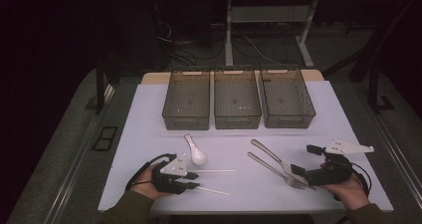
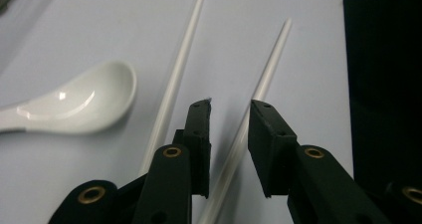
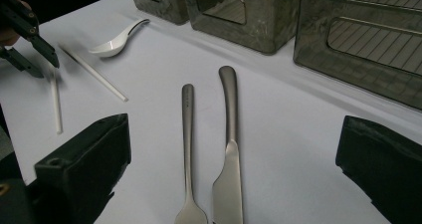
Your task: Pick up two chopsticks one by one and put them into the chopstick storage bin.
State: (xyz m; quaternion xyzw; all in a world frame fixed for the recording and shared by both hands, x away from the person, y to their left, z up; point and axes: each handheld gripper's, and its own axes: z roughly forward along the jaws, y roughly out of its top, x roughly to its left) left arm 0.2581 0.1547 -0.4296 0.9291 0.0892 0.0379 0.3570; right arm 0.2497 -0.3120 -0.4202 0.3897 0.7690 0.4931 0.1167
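The nearer of two thin white plastic chopsticks (image 2: pixel 234 149) lies on the pale table cover (image 1: pixel 149 134) at the front left, running between the parted jaws of the left gripper (image 2: pixel 230 114), which is not closed on it; the left gripper view makes that gap plain, while the high view blurs it. The second white chopstick (image 2: pixel 174 79) lies just beside the jaws, with one white ceramic soup spoon (image 2: pixel 74 107) beyond it. To the right, the right gripper (image 1: pixel 298 171) holds its jaws wide apart over the heads of one steel fork (image 3: pixel 187 149) and one steel table knife (image 3: pixel 229 154), lying side by side. Three empty grey see-through plastic bins (image 1: pixel 237 104) stand in a row behind.
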